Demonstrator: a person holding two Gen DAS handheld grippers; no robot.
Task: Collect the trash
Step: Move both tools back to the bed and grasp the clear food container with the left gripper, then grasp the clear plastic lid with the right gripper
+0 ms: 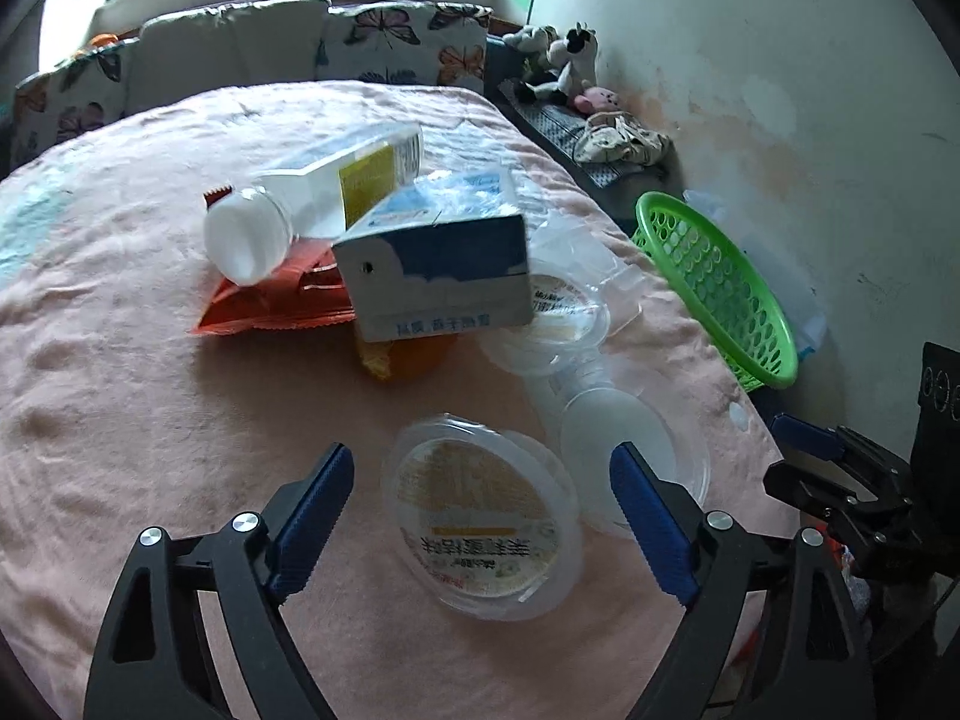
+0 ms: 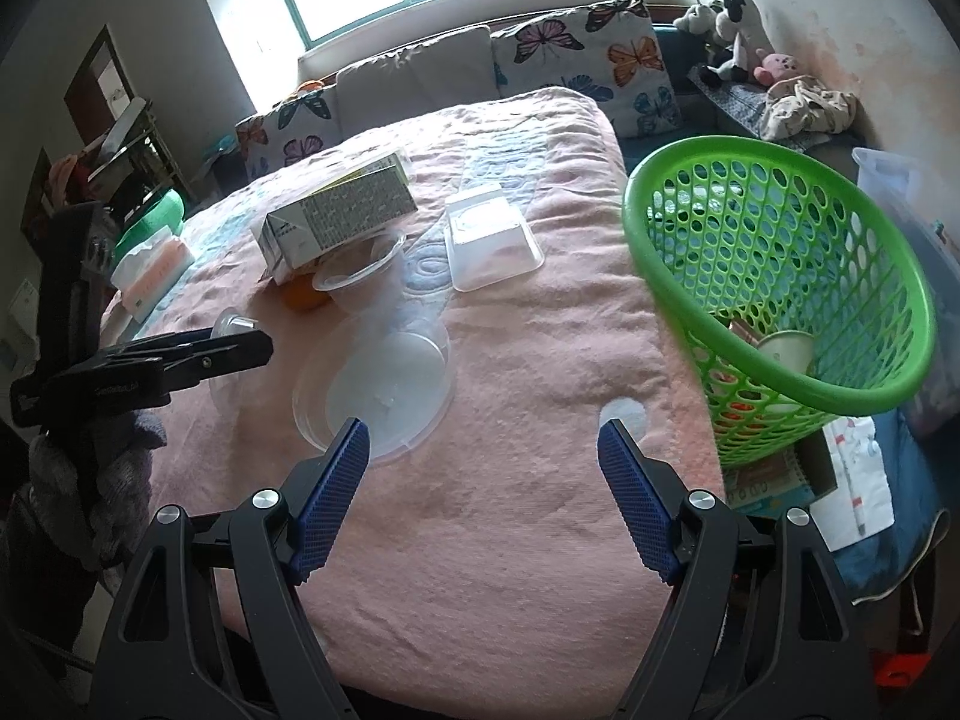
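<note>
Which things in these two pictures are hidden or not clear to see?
- Orange item, left wrist view: mostly under the blue-white carton.
- Green basket contents, right wrist view: screened by its mesh wall.
- Lidded cup label, left wrist view: print too small to read.

A pink blanket [image 1: 150, 360] covers the bed, and the basket [image 2: 780, 276] is bright green. The carton [image 1: 438, 264] is blue and white (a yellow panel marks the clear bottle [image 1: 312, 204]), the wrapper [image 1: 270, 306] orange-red, and the cushions [image 2: 606, 54] carry coloured butterflies.
</note>
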